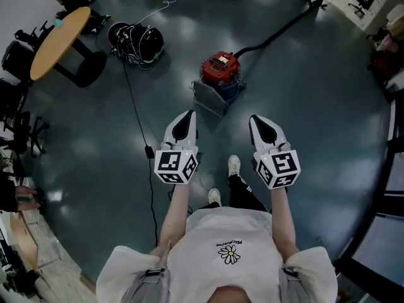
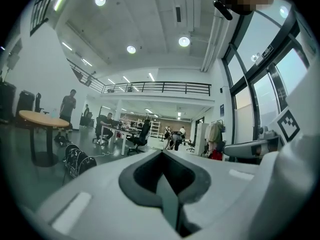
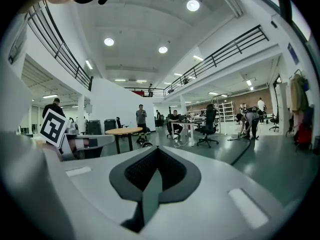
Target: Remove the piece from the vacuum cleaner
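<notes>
The vacuum cleaner (image 1: 220,70) stands on the dark floor ahead of me, a red canister on a blue and grey base. A grey flat part (image 1: 208,100) sits at its near side, and a black hose (image 1: 278,33) runs off to the upper right. My left gripper (image 1: 184,115) and right gripper (image 1: 261,120) are held side by side above the floor, short of the vacuum and touching nothing. Both are shut with nothing between the jaws. In the gripper views, the left gripper (image 2: 162,154) and right gripper (image 3: 157,151) point out level across the hall.
A round wooden table (image 1: 60,33) and a black bag (image 1: 139,43) are at the left. A thin black cable (image 1: 136,112) crosses the floor just left of my left gripper. Office chairs line the left edge. Several people (image 3: 142,118) stand or sit at desks far off.
</notes>
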